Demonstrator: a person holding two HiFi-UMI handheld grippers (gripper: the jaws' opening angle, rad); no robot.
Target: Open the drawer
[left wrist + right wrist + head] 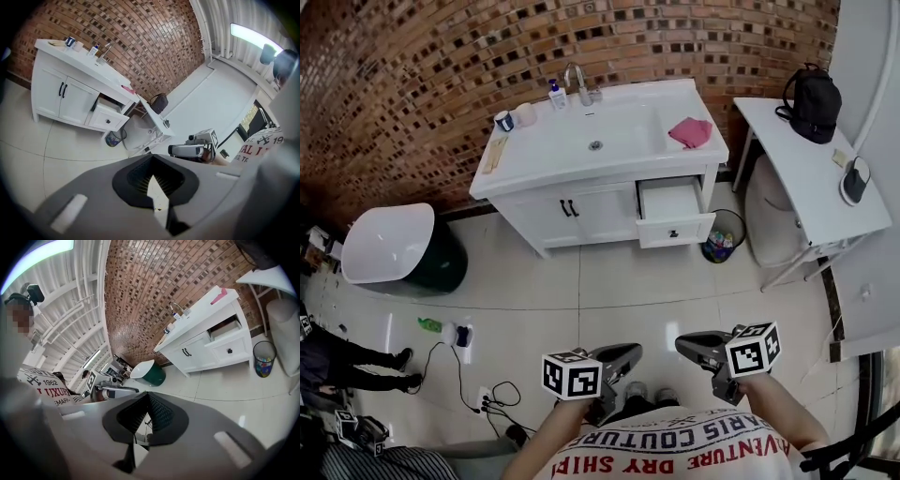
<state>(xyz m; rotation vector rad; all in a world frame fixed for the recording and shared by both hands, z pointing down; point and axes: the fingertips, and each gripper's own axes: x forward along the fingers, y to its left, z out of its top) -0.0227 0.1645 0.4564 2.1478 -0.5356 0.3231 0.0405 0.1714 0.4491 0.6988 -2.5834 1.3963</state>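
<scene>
white drawer with a small dark knob (pixel 674 228): at 1 o'clock in the head view, right end of the white bathroom vanity (pixel 598 214), under the countertop. it stands pulled out, front panel well clear of the cabinet face, white inside showing and looks empty. both gripper views show the same.

judgement: the opening looks done, or nearly. can't tell if it's at full travel. nothing obvious left except maybe a last pull.

around it:
- 9 o'clock of the drawer: 2 white cupboard doors with dark handles (pixel 570 208), closed.
- 12 o'clock: folded pink cloth (pixel 690 132) lying on the countertop beside the basin.
- 11 o'clock, at the wall: chrome tap (pixel 578 84) and a few small bottles.
- 4 o'clock, on the floor just beside the vanity: black wire bin with colourful contents (pixel 721 240).
- 3 o'clock: white side table (pixel 811 173) with a black backpack (pixel 814 103) on it.
- far off at 9 o'clock: white-topped dark green tub (pixel 394 251).

tools: left gripper (pixel 628 352) and right gripper (pixel 686 344) at 6 o'clock, held close to the body, well apart from the vanity. both have jaws pressed together with nothing between them. neither touches anything.
</scene>
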